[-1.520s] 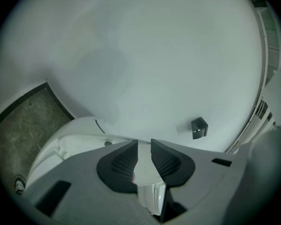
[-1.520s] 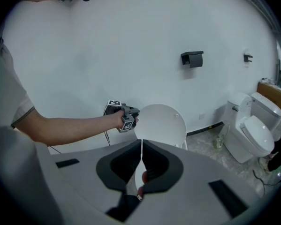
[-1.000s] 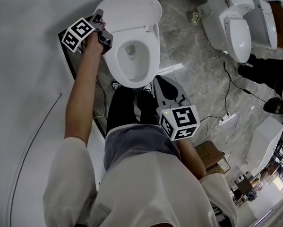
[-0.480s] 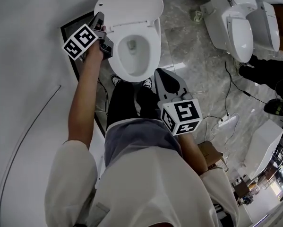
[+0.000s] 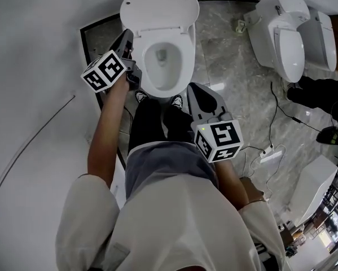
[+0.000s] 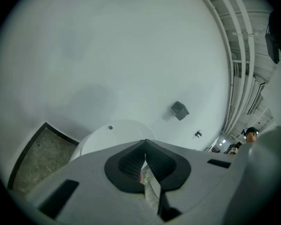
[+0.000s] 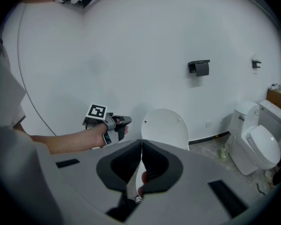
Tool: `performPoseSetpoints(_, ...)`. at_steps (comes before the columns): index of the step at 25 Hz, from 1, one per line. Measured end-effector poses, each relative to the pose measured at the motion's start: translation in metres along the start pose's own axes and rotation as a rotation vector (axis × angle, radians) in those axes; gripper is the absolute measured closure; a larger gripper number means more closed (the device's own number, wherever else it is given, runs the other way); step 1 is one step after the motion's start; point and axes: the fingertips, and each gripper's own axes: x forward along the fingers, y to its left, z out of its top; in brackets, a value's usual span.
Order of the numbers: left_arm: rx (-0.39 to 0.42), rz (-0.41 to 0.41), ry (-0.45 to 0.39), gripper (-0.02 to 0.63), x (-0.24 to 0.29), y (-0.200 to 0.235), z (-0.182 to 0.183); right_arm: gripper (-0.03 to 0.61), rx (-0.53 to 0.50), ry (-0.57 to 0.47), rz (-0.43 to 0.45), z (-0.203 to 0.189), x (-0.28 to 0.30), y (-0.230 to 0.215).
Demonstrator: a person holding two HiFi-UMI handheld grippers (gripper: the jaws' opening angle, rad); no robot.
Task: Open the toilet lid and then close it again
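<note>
The white toilet stands at the top of the head view with its lid [image 5: 160, 7] raised against the wall and the bowl [image 5: 164, 61] exposed. My left gripper [image 5: 127, 36] hangs left of the bowl, a little short of the lid's left edge, touching nothing. Its jaws are shut and empty, and its own view shows the lid [image 6: 114, 130] just beyond the joined tips [image 6: 145, 146]. My right gripper [image 5: 194, 90] hovers shut and empty at the bowl's front right. Its view shows the upright lid [image 7: 166, 125] and the left gripper [image 7: 124, 121] beside it.
Two more white toilets [image 5: 281, 33] stand at the right on the marble floor. A power strip and cables [image 5: 270, 151] lie at the right. My legs and shoes [image 5: 157, 117] stand in front of the bowl. A black paper holder [image 7: 200, 67] hangs on the white wall.
My left gripper has drawn back from the raised lid's left edge toward me and lifted a little. The lid stays up. The right gripper has shifted slightly.
</note>
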Motion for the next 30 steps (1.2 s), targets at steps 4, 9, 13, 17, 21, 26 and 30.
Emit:
performPoseSetpoints(4, 0.029, -0.008, -0.009, 0.606, -0.023, -0.010, -0.009, 0.568, -0.008, -0.014, 0.015, -0.003, -0.008, 0.003)
performPoseSetpoints(9, 0.222, 0.010, 0.009, 0.606, -0.027, -0.020, 0.000, 0.568, -0.017, -0.016, 0.029, -0.003, -0.021, 0.001)
performPoseSetpoints(13, 0.472, 0.017, 0.039, 0.606, -0.009, -0.017, 0.020, 0.568, -0.016, -0.012, 0.018, -0.008, -0.023, -0.001)
performPoseSetpoints(17, 0.702, 0.030, 0.061, 0.604, 0.019, -0.009, 0.047, 0.568, -0.007, 0.000, 0.003, -0.013, -0.023, -0.004)
performPoseSetpoints(21, 0.880, 0.020, 0.126, 0.603, 0.057, 0.002, 0.066, 0.568, 0.006, 0.013, -0.015, -0.013, -0.021, -0.009)
performPoseSetpoints(26, 1.001, -0.031, 0.218, 0.593, 0.104, 0.014, 0.076, 0.568, 0.021, 0.026, -0.046, -0.007, -0.011, -0.019)
performPoseSetpoints(30, 1.102, -0.078, 0.298, 0.548, 0.130, 0.027, 0.071, 0.568, 0.039, 0.037, -0.068, -0.008, -0.003, -0.019)
